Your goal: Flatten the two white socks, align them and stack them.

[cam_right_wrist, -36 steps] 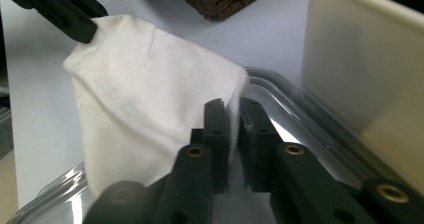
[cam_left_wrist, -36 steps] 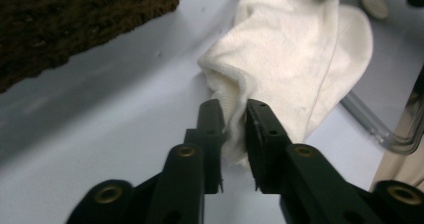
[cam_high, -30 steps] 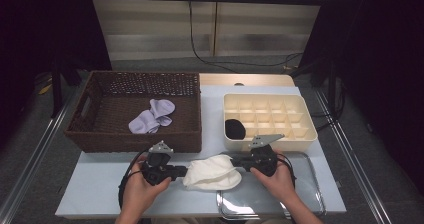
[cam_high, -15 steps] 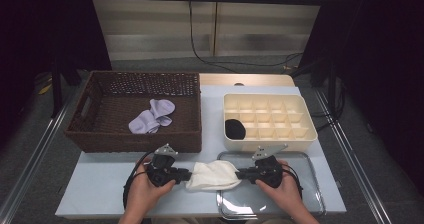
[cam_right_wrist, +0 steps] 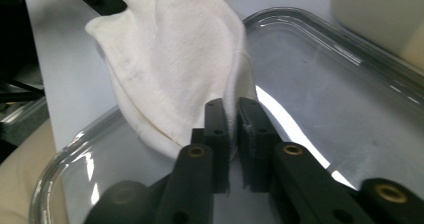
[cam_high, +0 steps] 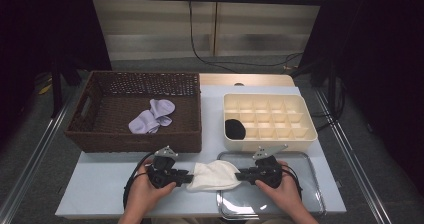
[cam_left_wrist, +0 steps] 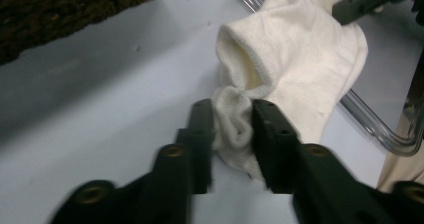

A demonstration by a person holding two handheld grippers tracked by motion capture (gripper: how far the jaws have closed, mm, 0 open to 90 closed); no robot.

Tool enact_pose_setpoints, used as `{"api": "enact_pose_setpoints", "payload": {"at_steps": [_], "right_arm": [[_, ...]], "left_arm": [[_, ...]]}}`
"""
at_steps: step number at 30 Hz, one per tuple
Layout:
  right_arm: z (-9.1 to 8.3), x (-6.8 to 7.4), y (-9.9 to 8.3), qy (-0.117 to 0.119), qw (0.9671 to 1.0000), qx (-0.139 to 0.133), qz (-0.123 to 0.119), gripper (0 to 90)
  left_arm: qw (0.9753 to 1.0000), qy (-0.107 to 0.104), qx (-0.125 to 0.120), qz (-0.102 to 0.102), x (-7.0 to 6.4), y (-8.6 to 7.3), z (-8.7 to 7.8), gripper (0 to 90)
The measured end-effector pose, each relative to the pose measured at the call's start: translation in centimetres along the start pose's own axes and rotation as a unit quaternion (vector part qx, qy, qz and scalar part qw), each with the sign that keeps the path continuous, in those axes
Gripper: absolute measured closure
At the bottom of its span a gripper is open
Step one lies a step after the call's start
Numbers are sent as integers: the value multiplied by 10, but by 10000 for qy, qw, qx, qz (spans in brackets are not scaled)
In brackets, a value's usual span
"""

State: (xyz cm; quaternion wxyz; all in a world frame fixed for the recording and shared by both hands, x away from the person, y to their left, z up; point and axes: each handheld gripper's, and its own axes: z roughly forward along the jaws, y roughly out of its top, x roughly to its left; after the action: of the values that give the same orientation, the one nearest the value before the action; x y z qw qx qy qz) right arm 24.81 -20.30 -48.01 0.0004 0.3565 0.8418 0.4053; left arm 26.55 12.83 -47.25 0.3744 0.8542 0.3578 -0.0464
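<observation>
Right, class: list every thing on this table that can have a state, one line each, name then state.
White cotton sock: pinched at both ends, lying partly over the tray rim.
Left gripper: shut on sock cuff.
Right gripper: shut on sock edge.
Brown wicker basket: holds lilac socks.
Cream compartment box: one cell holds a black bundle.
Clear tray: mostly bare.
</observation>
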Motion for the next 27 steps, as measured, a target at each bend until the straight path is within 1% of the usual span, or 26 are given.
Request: {"api": "enact_pose_setpoints", "payload": {"at_steps": [1,2,4,5,6,7,8,9,10,11,12,13,14,15,16,17,18,19,20,21,22,23,25,26,27], "right_arm": [[1,-1,2,18,10000,-41,50,873],[2,-2,4,39,9999,-73,66,875],[3,-3,6,31,9999,-81,97,875],[5,-3,10,65,9998,-167,108,875],[5,-3,10,65,9998,-167,108,875],[6,-3,14,72,9997,-216,109,875],[8,-2,22,108,9994,-333,86,875],[10,-1,27,132,9992,-373,57,875],[12,0,33,156,9992,-376,21,875],[12,0,33,156,9992,-376,21,875],[19,1,41,103,9995,-304,-66,864],[19,1,41,103,9995,-304,-66,864],[27,0,43,110,9995,-280,-18,791],[29,0,44,121,9996,-267,-19,770],[30,1,43,98,9996,-262,-46,755],[30,1,43,98,9996,-262,-46,755],[29,2,42,38,9996,-285,-55,745],[28,2,42,13,9995,-310,-49,745],[26,2,41,36,9995,-323,-19,747],[24,2,40,52,9993,-363,-7,790],[24,2,40,52,9993,-363,-7,790],[23,2,40,58,9994,-343,-40,788],[21,4,38,37,9994,-349,-37,775],[21,4,37,15,9992,-383,-67,758],[17,3,34,-16,9990,-438,-2,768]], "left_arm": [[9998,142,100,102,-3,2,-2,798],[9998,142,100,102,-3,2,-2,804],[9993,328,114,159,-4,5,-8,808],[9990,436,-13,120,-1,6,-17,809],[9990,436,-13,120,-1,6,-17,809],[9986,499,-170,41,1,6,-22,809],[9984,521,-223,-23,5,6,-27,809],[9981,532,-273,-111,8,6,-32,809],[9973,583,-373,-233,14,5,-38,809],[9973,583,-373,-233,14,5,-38,807],[9964,630,-450,-345,19,3,-39,803],[9964,630,-450,-345,19,3,-39,796],[9965,621,-438,-344,21,2,-37,781],[9964,646,-475,-290,24,0,-37,753],[9958,683,-538,-281,24,0,-38,711],[9958,683,-538,-281,24,0,-38,688],[9958,684,-537,-292,25,-1,-40,688],[9952,721,-588,-308,25,-1,-43,671],[9944,766,-659,-309,25,-1,-46,653],[9943,790,-629,-336,25,-2,-48,653],[9945,786,-579,-376,26,-2,-50,653],[9944,782,-604,-386,25,-3,-50,650],[9956,673,-502,-421,24,-5,-49,668],[9956,691,-467,-423,23,-6,-48,669],[9962,684,-356,-396,21,-7,-45,672]]}}
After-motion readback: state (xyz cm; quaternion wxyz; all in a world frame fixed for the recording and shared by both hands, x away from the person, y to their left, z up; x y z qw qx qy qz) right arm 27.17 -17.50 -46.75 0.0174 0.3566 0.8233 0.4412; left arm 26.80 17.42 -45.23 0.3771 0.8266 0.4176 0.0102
